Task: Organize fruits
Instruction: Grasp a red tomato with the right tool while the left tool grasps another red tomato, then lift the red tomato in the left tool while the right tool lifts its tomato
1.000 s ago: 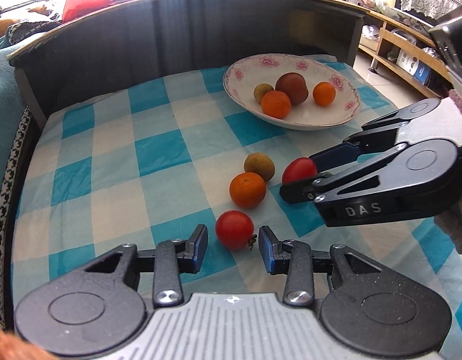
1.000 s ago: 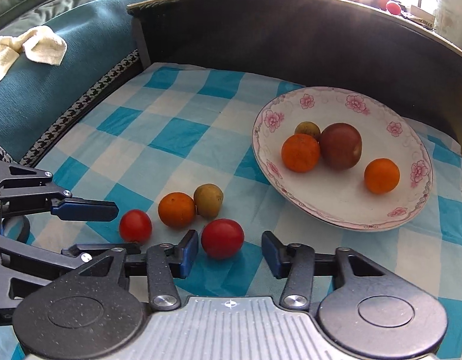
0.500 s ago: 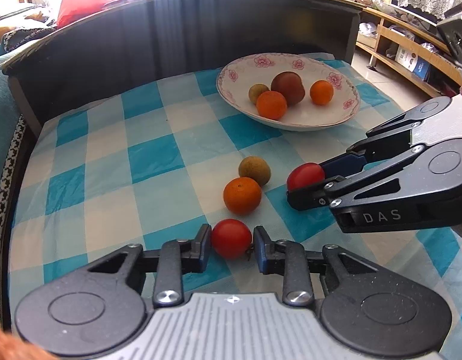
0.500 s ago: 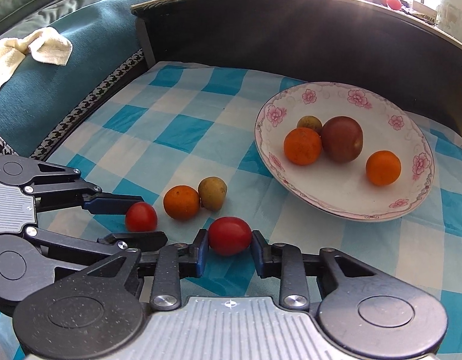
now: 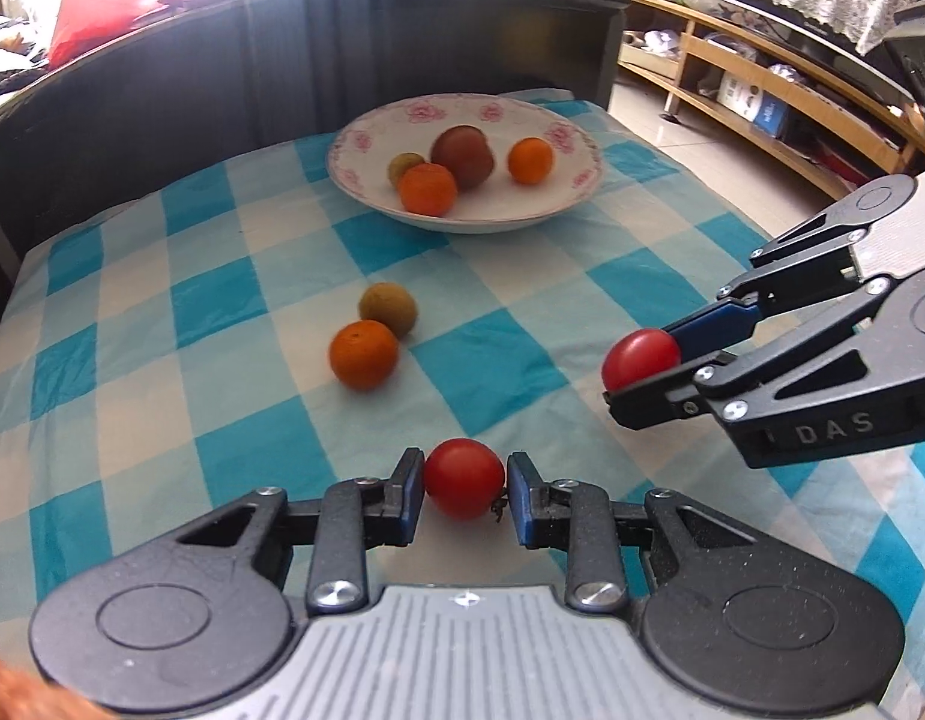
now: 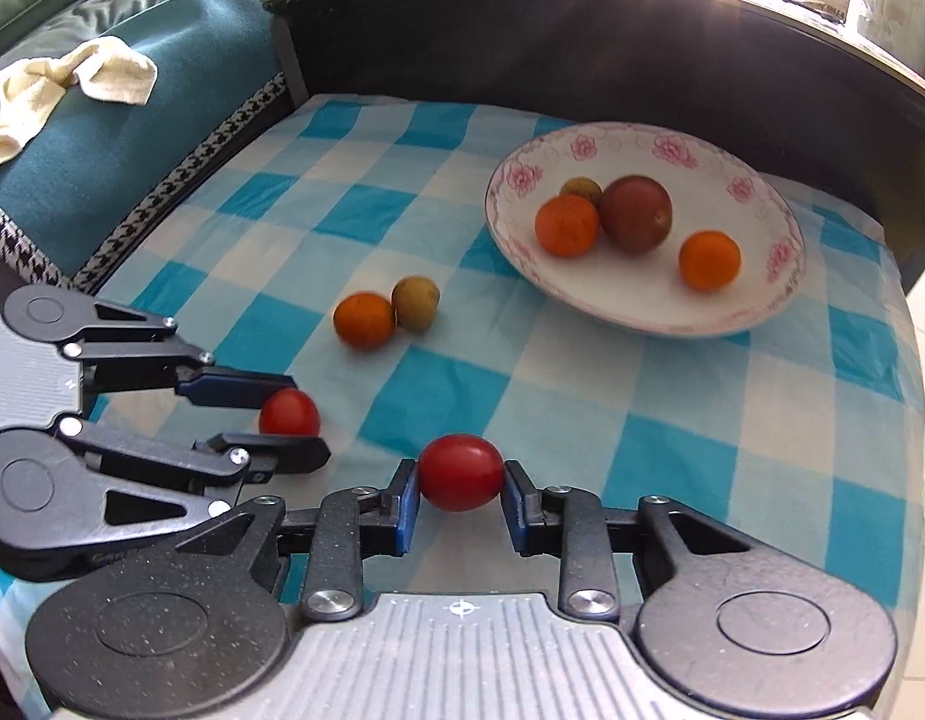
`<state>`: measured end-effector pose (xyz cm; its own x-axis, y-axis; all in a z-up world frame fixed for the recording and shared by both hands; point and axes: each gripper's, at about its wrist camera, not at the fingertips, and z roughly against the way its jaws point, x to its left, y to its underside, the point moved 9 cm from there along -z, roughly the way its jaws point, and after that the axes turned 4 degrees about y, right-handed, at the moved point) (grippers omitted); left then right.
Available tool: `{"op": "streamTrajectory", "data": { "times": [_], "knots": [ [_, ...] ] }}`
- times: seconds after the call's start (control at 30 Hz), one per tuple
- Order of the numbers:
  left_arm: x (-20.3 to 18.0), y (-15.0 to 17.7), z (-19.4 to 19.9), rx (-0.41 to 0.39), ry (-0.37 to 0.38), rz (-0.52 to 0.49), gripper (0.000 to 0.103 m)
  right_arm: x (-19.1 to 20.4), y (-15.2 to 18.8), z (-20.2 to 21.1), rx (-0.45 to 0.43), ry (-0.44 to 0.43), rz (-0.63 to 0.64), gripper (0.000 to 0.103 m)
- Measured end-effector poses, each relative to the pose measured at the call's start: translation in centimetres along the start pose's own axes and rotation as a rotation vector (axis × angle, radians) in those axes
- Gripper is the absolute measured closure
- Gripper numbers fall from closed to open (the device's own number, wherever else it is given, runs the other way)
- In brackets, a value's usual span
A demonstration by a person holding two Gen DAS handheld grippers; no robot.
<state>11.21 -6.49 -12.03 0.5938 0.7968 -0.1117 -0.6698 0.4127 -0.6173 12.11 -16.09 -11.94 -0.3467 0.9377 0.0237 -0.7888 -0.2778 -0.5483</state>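
Observation:
My left gripper (image 5: 465,495) is shut on a red tomato (image 5: 464,478), lifted off the checked cloth. My right gripper (image 6: 459,495) is shut on a second red tomato (image 6: 460,471); it also shows in the left wrist view (image 5: 639,358). The left gripper's tomato also shows in the right wrist view (image 6: 289,412). An orange (image 5: 364,354) and a brown-green fruit (image 5: 388,308) lie touching on the cloth. The flowered white plate (image 5: 366,180) at the back holds two oranges, a dark red fruit (image 5: 462,156) and a small brown-green fruit.
A dark curved board (image 5: 282,54) walls the back of the blue-and-white checked cloth (image 5: 162,312). A teal cushion with a cream towel (image 6: 72,84) lies left in the right wrist view. Wooden shelves (image 5: 762,96) stand beyond the cloth's right edge.
Both grippers closed on their tomatoes and lifted them off the cloth, pulling back. The orange and brown-green fruit stayed put.

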Motion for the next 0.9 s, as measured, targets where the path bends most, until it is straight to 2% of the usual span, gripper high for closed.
{"op": "streamTrajectory", "data": {
  "times": [0.2,0.53,0.63,0.77,0.9],
  "knots": [
    [-1.4,0.3,-0.1,0.006,0.009,-0.049,0.064,-0.1,2.2,1.4,0.018,0.016,-0.009,0.08],
    [-1.4,0.5,-0.3,0.007,0.012,-0.074,0.063,0.0,2.1,0.9,0.002,-0.001,-0.008,0.078],
    [-1.4,0.7,-0.2,0.007,0.012,-0.084,0.059,0.1,2.0,0.8,-0.001,-0.007,0.003,0.074],
    [-1.2,0.7,-0.3,0.006,0.01,-0.084,0.055,-0.1,2.2,0.7,-0.007,-0.005,0.015,0.061],
    [-1.4,0.6,-0.3,0.001,0.011,-0.092,0.054,-0.2,1.8,0.5,-0.011,-0.009,0.01,0.061]
  ]
}}
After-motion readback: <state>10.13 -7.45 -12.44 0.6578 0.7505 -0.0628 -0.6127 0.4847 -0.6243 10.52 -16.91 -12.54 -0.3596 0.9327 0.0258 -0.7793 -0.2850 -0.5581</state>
